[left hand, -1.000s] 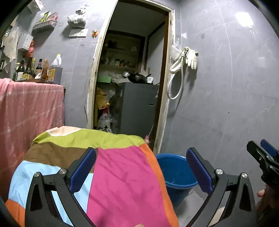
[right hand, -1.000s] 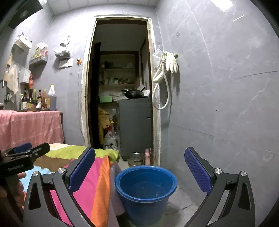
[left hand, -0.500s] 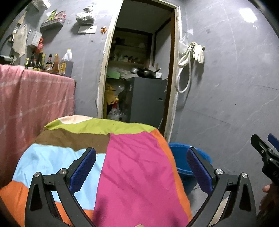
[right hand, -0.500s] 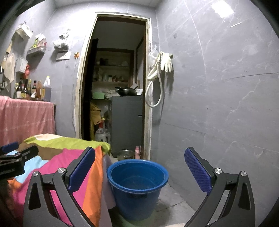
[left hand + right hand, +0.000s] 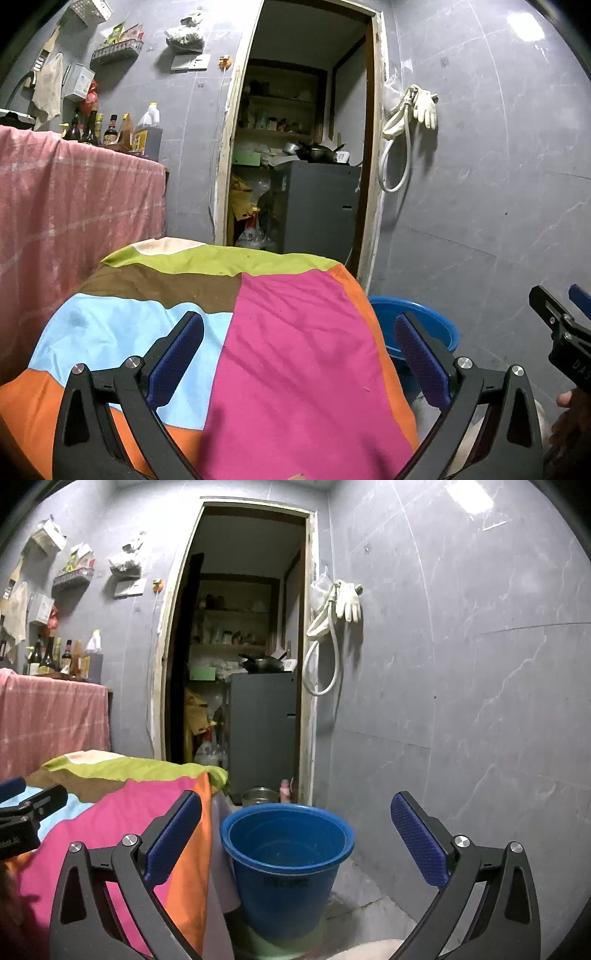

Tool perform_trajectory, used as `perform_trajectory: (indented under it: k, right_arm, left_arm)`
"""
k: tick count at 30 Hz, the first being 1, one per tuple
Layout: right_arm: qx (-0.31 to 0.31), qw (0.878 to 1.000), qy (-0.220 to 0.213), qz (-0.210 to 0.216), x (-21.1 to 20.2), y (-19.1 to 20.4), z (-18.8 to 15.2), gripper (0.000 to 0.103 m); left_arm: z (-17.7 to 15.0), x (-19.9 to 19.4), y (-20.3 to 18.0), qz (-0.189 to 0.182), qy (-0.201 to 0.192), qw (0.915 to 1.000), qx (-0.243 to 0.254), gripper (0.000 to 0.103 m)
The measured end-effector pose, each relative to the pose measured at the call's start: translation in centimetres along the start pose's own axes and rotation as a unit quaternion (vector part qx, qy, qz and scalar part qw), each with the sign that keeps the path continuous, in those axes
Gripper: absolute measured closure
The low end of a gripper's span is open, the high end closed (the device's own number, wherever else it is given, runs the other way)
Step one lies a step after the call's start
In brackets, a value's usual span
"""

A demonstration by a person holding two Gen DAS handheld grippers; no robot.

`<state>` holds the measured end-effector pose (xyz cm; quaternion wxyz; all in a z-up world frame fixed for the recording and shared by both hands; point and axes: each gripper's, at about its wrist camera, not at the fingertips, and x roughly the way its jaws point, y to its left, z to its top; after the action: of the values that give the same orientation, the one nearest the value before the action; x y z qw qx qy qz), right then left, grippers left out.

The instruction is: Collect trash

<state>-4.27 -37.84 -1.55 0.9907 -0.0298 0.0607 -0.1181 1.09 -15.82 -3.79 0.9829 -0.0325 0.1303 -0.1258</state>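
Observation:
A blue plastic bucket point(image 5: 286, 864) stands on the floor to the right of a table draped in a multicoloured cloth point(image 5: 288, 354); its rim point(image 5: 424, 317) shows past the cloth edge in the left wrist view. My left gripper point(image 5: 299, 354) is open and empty above the cloth. My right gripper point(image 5: 295, 838) is open and empty, hovering in front of the bucket. The right gripper also shows at the right edge of the left wrist view point(image 5: 561, 325). No trash item is visible on the cloth.
A pink-draped counter point(image 5: 74, 199) with bottles point(image 5: 110, 129) stands at left. An open doorway point(image 5: 240, 664) leads to a storeroom with a grey cabinet point(image 5: 262, 734). A hose and glove point(image 5: 332, 635) hang on the grey tiled wall. A metal pot point(image 5: 260, 795) sits behind the bucket.
Both grippers have drawn back and shifted left, so more of the cloth shows in the left view and the bucket sits lower left. Both stay open.

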Motion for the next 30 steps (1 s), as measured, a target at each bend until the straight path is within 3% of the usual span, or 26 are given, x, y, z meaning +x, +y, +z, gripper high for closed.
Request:
perform_trajectory:
  k: [30]
  right_arm:
    - [0.001,1.000,0.001,0.000,-0.2,0.4,-0.1,0.000]
  left_arm:
    - [-0.2,0.2,1.2,-0.002,0.007,1.0000,-0.003,0.002]
